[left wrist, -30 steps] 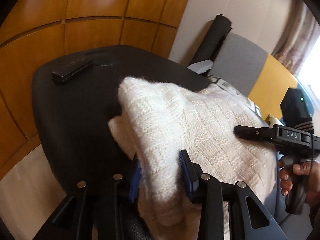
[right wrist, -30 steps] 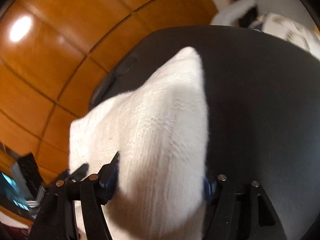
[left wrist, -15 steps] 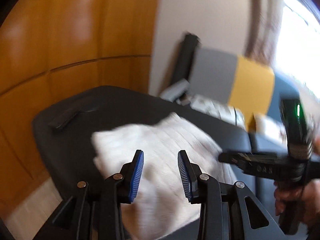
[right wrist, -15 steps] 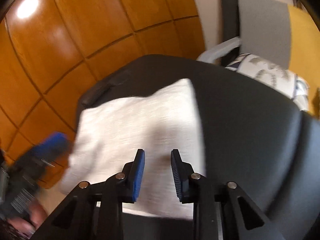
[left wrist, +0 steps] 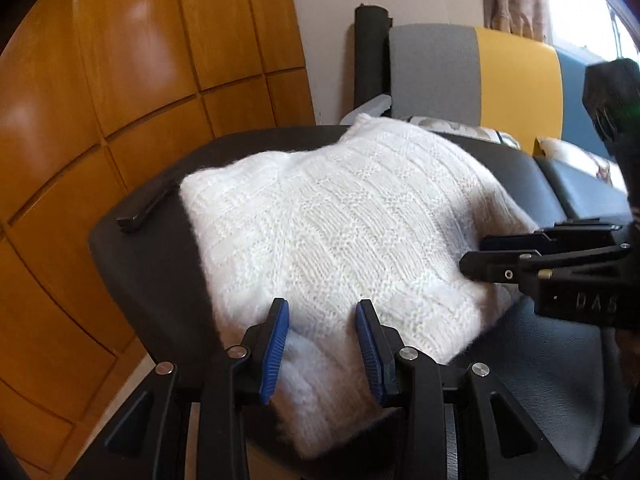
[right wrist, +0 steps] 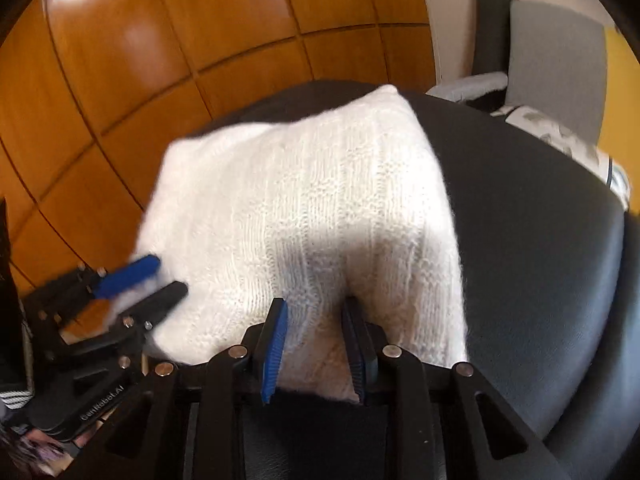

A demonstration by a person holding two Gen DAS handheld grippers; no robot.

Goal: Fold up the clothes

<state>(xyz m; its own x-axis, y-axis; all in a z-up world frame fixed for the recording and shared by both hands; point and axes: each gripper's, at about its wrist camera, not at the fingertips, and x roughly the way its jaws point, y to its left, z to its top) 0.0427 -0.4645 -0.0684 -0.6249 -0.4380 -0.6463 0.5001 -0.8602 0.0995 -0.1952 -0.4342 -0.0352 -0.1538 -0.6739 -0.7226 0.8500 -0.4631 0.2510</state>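
Note:
A white knitted sweater (left wrist: 332, 232) lies folded into a thick square on a black padded seat (left wrist: 152, 276); it also shows in the right wrist view (right wrist: 304, 216). My left gripper (left wrist: 322, 308) is open and empty over the sweater's near edge. My right gripper (right wrist: 314, 304) is open and empty at the sweater's near edge. Each gripper shows in the other's view: the right one (left wrist: 476, 258) at the sweater's right side, the left one (right wrist: 156, 280) at its left corner.
A slim black bar-shaped object (left wrist: 146, 212) lies on the seat's far left edge. Wooden wall panels (left wrist: 120, 80) stand behind. A grey, yellow and blue sofa back (left wrist: 480, 76) with patterned cushions (right wrist: 560, 140) stands to the right.
Both grippers have let go of the sweater, opened and lifted off. The sweater now rests folded flat on the seat. Both grippers have since come back down near its edges.

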